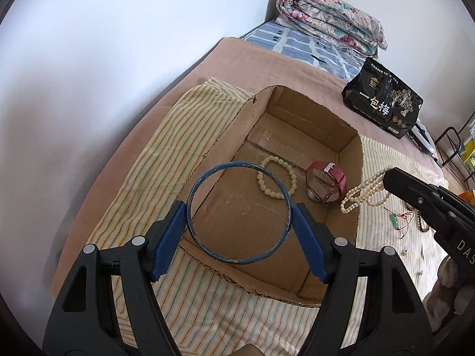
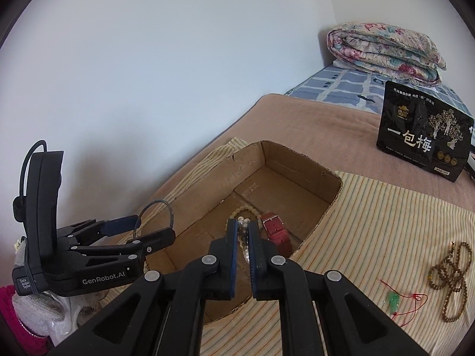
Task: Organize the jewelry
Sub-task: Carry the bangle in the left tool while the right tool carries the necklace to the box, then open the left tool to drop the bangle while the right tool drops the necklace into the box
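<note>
Left wrist view: the left gripper (image 1: 239, 218) clamps a blue bangle (image 1: 239, 212) across its width, over the near end of the box (image 1: 353, 160). The right gripper (image 2: 242, 238) pinches a pearl necklace (image 1: 366, 191) at the box's right rim. Inside lie a bead bracelet (image 1: 276, 176) and red watch (image 1: 326, 182).

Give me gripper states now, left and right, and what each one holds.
Left gripper: closed on the blue bangle, above the cardboard box.
Right gripper: closed on the pearl necklace.
</note>
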`<state>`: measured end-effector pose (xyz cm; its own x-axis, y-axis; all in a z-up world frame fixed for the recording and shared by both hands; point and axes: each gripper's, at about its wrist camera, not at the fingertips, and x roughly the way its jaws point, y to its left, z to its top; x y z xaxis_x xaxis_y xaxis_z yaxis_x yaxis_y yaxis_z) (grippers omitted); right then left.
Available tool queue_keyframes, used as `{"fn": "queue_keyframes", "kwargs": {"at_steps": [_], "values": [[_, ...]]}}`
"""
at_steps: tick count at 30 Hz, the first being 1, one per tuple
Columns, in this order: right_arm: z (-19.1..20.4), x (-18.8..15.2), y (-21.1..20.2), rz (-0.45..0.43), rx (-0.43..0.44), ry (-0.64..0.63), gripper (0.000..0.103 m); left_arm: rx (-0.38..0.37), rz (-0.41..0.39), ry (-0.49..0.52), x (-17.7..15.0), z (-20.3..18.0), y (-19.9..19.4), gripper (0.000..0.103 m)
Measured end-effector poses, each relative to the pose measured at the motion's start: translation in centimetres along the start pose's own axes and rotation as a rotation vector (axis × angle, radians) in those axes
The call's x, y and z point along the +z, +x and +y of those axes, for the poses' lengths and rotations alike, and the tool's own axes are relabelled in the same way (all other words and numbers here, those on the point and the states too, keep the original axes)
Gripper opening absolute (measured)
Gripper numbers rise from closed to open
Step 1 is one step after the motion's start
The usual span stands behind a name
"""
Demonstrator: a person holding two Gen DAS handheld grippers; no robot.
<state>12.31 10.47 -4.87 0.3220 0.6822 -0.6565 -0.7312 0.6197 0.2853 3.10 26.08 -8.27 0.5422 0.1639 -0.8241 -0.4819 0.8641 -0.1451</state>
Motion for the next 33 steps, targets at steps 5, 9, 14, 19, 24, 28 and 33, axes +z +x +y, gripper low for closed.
{"fn": "queue_keyframes", "kwargs": {"at_steps": [5, 9, 14, 19, 24, 28, 33], "values": [[-0.3, 0.0, 0.7, 0.013, 0.010, 0.014, 0.004, -0.022, 0.017, 0.004, 0.1, -0.2, 0.3, 0.074], [-0.2, 0.0, 0.9, 0.016, 0.012, 0.022, 0.012, -0.031, 0.025, 0.021, 0.1, -0.6, 0.4, 0.075], [-0.5, 0.1, 0.5, -0.004, -0.003, 0.046, 0.053, -0.028, 0.060, 0.004, 0.0, -0.5, 1.0, 0.076], [-0.7, 0.3, 0.1, -0.024, -0.029, 0.056, 0.070, -0.023, 0.071, -0.009, 0.0, -0.3, 1.2, 0.076], [-0.9, 0.5, 0.0, -0.027, -0.041, 0.063, 0.075, -0.025, 0.064, -0.011, 0.1, -0.2, 1.3, 0.076], [-1.2, 0.4, -0.2, -0.032, -0.053, 0.069, 0.082, -0.023, 0.058, -0.013, 0.1, -0.4, 1.0, 0.076], [-1.8, 0.3, -0.9, -0.048, -0.079, 0.083, 0.092, -0.029, 0.046, -0.023, 0.3, -0.9, 0.6, 0.076]]}}
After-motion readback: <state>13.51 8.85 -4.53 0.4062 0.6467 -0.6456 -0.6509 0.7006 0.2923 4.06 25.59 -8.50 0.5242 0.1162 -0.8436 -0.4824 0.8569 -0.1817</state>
